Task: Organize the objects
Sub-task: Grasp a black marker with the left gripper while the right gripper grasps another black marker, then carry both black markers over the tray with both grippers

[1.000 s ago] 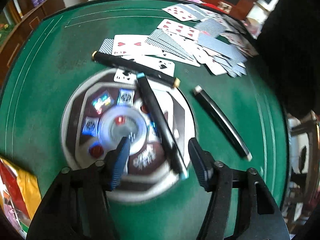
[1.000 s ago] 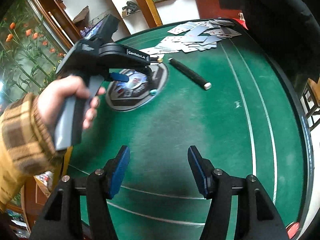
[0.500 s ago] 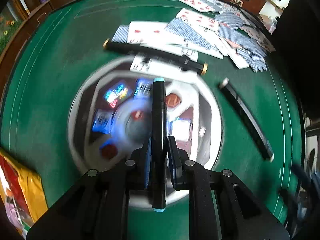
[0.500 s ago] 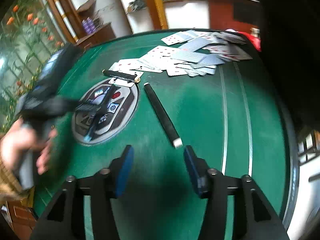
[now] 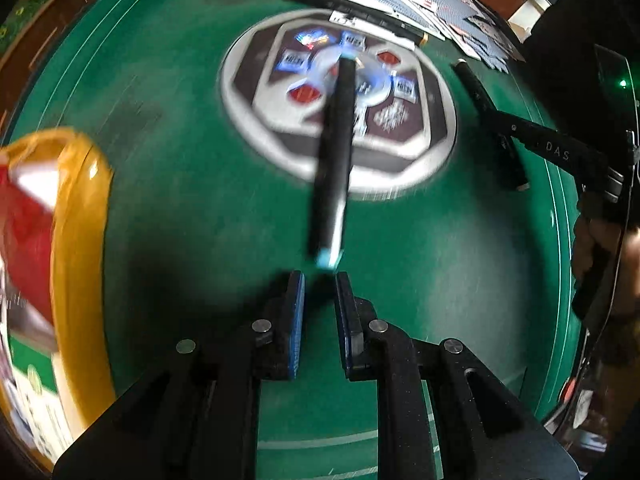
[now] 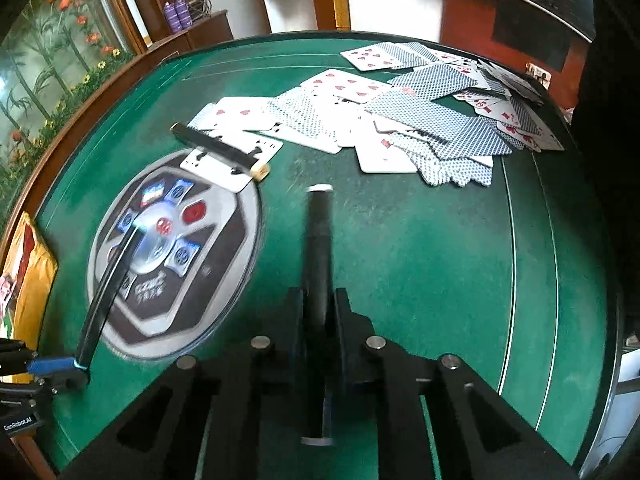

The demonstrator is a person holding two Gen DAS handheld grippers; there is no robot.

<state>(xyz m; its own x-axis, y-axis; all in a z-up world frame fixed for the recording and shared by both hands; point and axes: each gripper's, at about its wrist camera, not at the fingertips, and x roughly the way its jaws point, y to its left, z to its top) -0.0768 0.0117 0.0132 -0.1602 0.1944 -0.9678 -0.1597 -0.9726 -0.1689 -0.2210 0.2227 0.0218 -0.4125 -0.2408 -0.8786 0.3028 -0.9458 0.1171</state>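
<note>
Left gripper point(image 5: 319, 280) is clamped shut, and the teal-tipped pen point(image 5: 336, 152) looks pinched right at its tips, sticking out over the round panel point(image 5: 432, 92). Right gripper point(image 6: 319, 300) is closing, with the white-tipped pen point(image 6: 318, 232) between its pads. Gold-tipped pen point(image 6: 216, 146) lies by the cards point(image 6: 432, 120) on the green table point(image 6: 420, 248).

Just left of my left claw point(image 5: 319, 280) lay a yellow-and-red packet point(image 5: 76, 240); ahead of it a round button panel point(image 5: 420, 120) sat in the green felt table point(image 5: 160, 80).
</note>
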